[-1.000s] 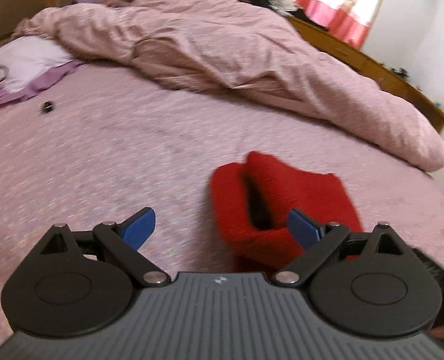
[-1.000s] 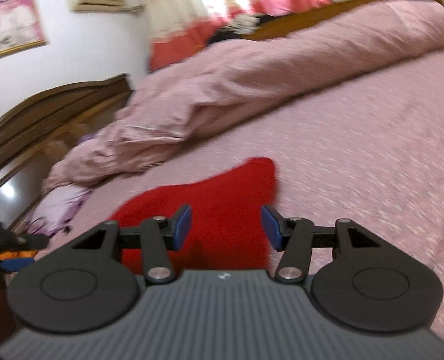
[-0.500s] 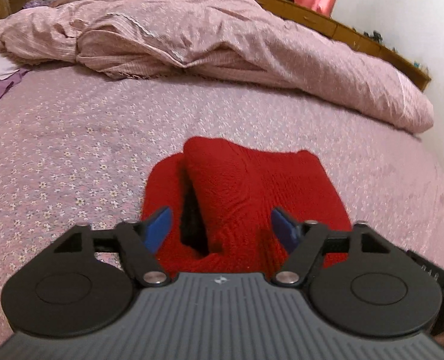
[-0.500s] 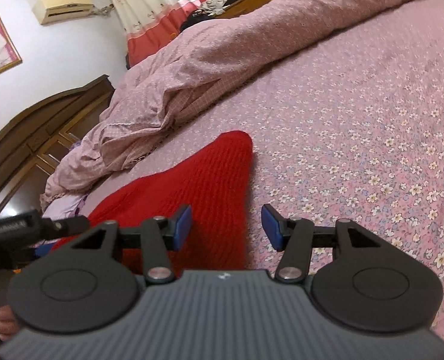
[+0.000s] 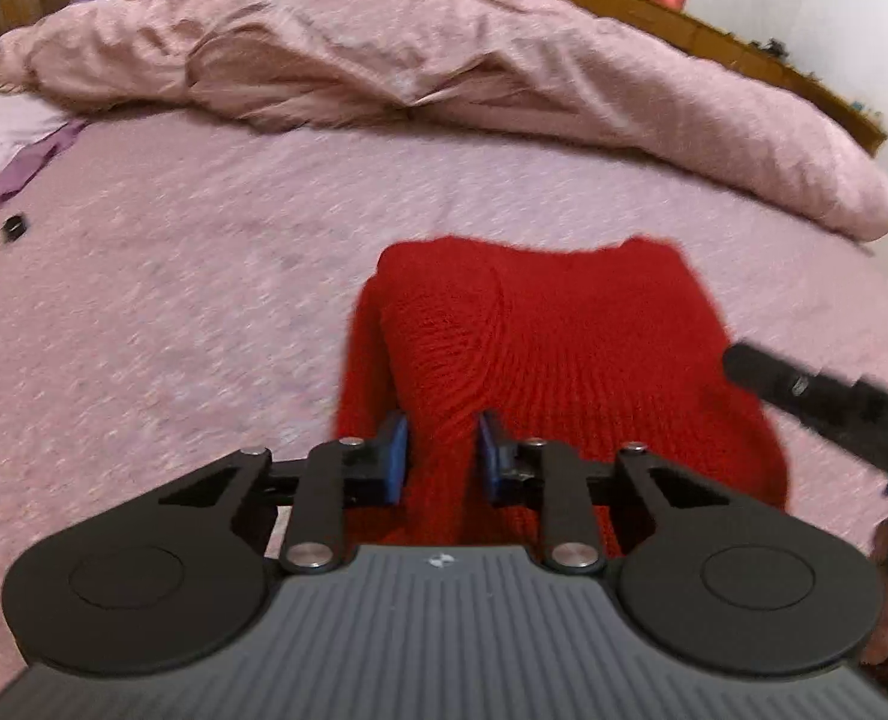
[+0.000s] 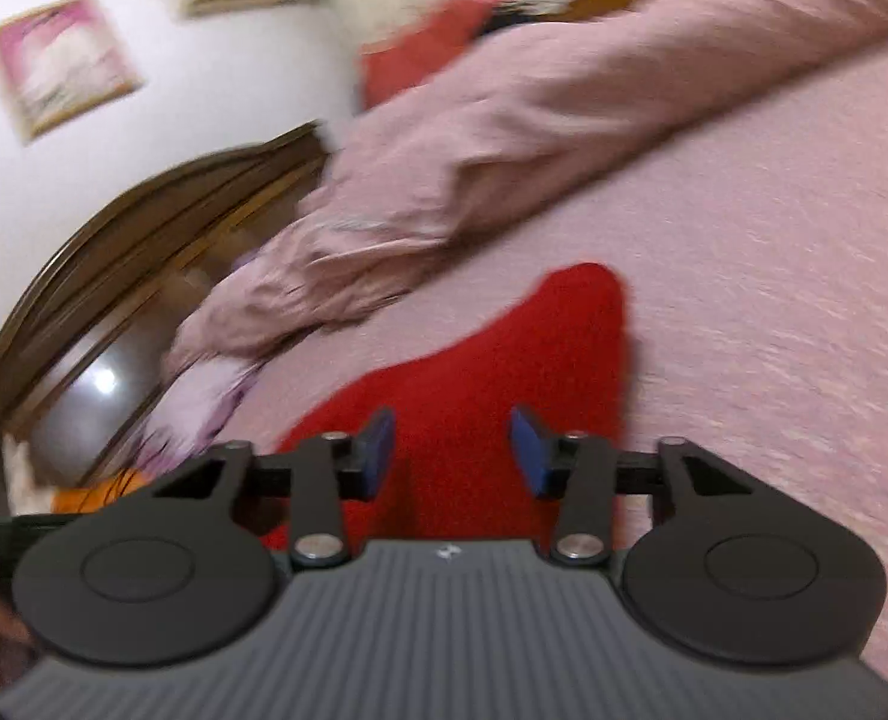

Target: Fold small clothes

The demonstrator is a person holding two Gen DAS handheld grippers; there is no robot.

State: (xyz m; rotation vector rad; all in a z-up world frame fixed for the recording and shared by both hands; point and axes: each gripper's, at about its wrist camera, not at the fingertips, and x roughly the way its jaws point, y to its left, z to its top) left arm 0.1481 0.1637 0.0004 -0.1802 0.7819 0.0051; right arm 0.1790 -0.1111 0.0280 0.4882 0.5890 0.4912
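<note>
My left wrist camera looks steeply down, close over the red knit garment (image 5: 540, 360), toward the bed's (image 5: 174, 300) far edge. My right camera looks shallower, toward the headboard (image 6: 144, 240). Both share garment and duvet (image 5: 444, 48).

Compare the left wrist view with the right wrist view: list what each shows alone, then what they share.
Left wrist only: the left gripper closing on a raised fold of the red knit garment, and a small black object on the sheet. Right wrist only: the right gripper closing over the garment, a framed picture and the wooden headboard. Both: the garment and pink duvet.
</note>
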